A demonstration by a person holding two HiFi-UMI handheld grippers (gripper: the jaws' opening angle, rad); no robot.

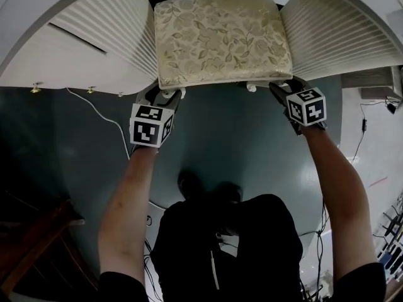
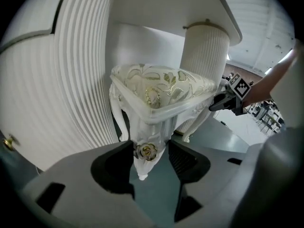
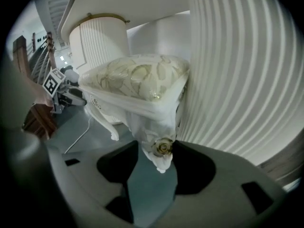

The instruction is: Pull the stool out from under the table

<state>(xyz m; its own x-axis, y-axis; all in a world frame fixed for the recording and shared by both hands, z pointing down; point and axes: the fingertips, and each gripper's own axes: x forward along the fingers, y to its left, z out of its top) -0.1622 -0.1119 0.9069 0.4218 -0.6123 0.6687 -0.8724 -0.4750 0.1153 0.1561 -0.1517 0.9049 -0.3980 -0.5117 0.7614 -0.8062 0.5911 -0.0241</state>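
The fingers (image 2: pixel 114 161) of the left gripper (image 2: pixel 149 152) are closed on the stool's left front leg (image 2: pixel 148 129). They press it from both sides at the height of a gold rose ornament (image 2: pixel 146 151). The fingers (image 3: pixel 192 166) of the right gripper (image 3: pixel 156 152) grip the right front leg (image 3: pixel 153 127) in the same way, at its own gold rose (image 3: pixel 164 147). Both legs are white, carved, and taper below the grip.

Above the legs sits the stool's (image 1: pixel 220 39) square cushion, cream with a leaf pattern. The stool stands on the teal floor (image 1: pixel 242 150), in the gap between the table's two fluted white pedestals (image 1: pixel 113 30). Its front edge is about level with the pedestal fronts and its back edge is at the table top, so it appears still tucked in. Each pedestal is just beside a cushion edge. The person's bare forearms reach forward to the grippers, and their body is close behind.

Likely risks:
- The fingers could slide down the tapering legs once the pull begins.
- An uneven pull would twist the stool and knock a corner against a pedestal.
- A high pull while the feet drag could tip the stool toward the person.
- A white cable (image 1: pixel 94 109) lies on the floor to the left, near the stool's path.
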